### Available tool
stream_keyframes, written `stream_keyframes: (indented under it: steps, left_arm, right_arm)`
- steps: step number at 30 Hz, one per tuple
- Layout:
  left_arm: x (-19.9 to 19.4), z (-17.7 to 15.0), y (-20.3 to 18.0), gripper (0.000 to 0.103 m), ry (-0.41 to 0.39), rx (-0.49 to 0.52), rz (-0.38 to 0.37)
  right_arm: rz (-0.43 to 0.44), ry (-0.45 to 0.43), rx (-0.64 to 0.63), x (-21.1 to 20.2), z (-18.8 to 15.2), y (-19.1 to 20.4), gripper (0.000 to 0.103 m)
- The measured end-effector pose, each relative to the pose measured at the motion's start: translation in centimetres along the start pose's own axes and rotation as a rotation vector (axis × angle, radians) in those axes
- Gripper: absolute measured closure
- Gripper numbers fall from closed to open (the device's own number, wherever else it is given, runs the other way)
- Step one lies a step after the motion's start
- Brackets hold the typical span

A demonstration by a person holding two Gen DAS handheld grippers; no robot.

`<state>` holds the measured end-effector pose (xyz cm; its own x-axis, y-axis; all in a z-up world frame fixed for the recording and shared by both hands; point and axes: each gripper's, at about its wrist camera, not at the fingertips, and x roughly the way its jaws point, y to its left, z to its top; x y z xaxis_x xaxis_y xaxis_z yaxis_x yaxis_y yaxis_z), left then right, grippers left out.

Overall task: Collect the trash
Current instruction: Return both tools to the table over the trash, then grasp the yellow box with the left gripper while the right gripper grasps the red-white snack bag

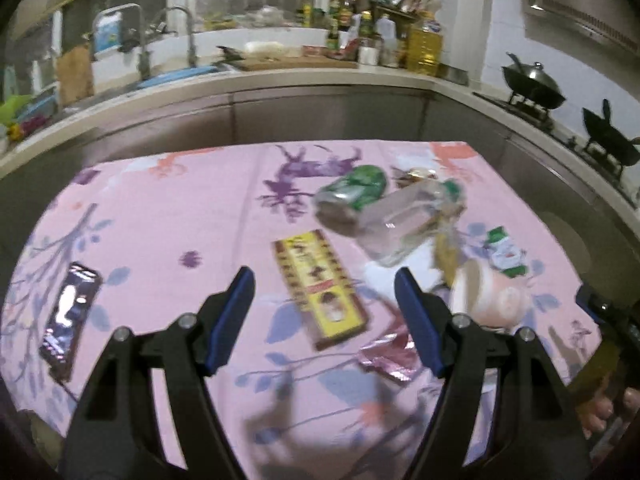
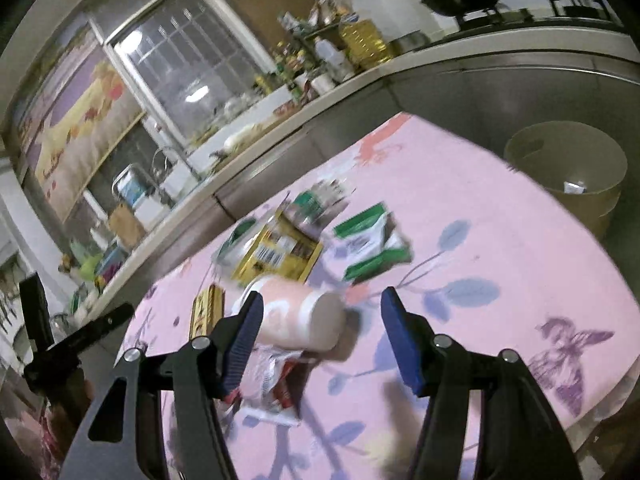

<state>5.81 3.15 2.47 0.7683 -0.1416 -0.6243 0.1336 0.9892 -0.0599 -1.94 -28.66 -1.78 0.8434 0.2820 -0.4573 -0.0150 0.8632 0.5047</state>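
Observation:
Trash lies on a pink patterned tablecloth [image 1: 180, 216]. My left gripper [image 1: 325, 280] is open above a yellow and brown box [image 1: 320, 292]. Beyond it lie a green can [image 1: 352, 194], a clear plastic bottle [image 1: 412, 220], a pink paper cup [image 1: 488, 296] on its side, a green and white packet [image 1: 506, 252], a pink foil wrapper [image 1: 390, 356] and a dark wrapper [image 1: 70, 316] at the left. My right gripper [image 2: 322, 308] is open, with the pink cup [image 2: 304, 316] lying just beyond its left finger. A yellow box [image 2: 280, 254], a green packet [image 2: 374, 242] and a red and white wrapper [image 2: 276, 388] lie near it.
A beige bin [image 2: 572, 176] stands beyond the table's far right edge in the right wrist view. A kitchen counter [image 1: 280, 76] with a sink, bottles and a stove with woks [image 1: 532, 84] runs behind the table.

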Motion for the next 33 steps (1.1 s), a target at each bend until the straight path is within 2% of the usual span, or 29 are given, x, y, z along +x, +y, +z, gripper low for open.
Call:
stream_keyframes:
  steps: [5, 7, 10, 15, 19, 23, 26, 31, 33]
  left_arm:
    - [-0.9, -1.1, 3.3, 0.034, -0.012, -0.045, 0.049]
    - [-0.7, -1.5, 4.3, 0.034, -0.003, -0.052, 0.081]
    - [0.0, -2.4, 6.0, 0.034, 0.030, -0.072, 0.121]
    - [2.0, -3.4, 7.6, 0.034, 0.124, -0.134, 0.087]
    - [4.3, -2.6, 7.0, 0.033, 0.172, -0.152, 0.034]
    - [8.4, -1.1, 5.9, 0.022, 0.251, -0.204, -0.029]
    - [11.1, 0.1, 4.6, 0.020, 0.283, -0.217, -0.034]
    - [15.0, 1.0, 2.1, 0.015, 0.333, -0.153, 0.011]
    - [15.4, 1.0, 1.8, 0.014, 0.313, -0.146, 0.006]
  right_arm:
    - [-0.020, 0.019, -0.035, 0.6, -1.4, 2.9, 0.043]
    - [-0.040, 0.018, -0.039, 0.7, -1.9, 3.7, 0.035]
    - [-0.063, 0.024, -0.052, 1.1, -2.5, 4.6, 0.029]
    - [-0.095, 0.074, -0.103, 2.3, -3.8, 5.9, 0.029]
    - [-0.129, 0.131, -0.161, 3.8, -5.1, 6.5, 0.029]
    - [-0.143, 0.178, -0.190, 4.9, -6.4, 6.5, 0.029]
    - [-0.148, 0.207, -0.213, 5.4, -7.2, 6.5, 0.029]
    - [-0.166, 0.249, -0.283, 6.5, -8.2, 6.8, 0.029]
    - [-0.180, 0.262, -0.306, 7.0, -8.6, 6.8, 0.029]
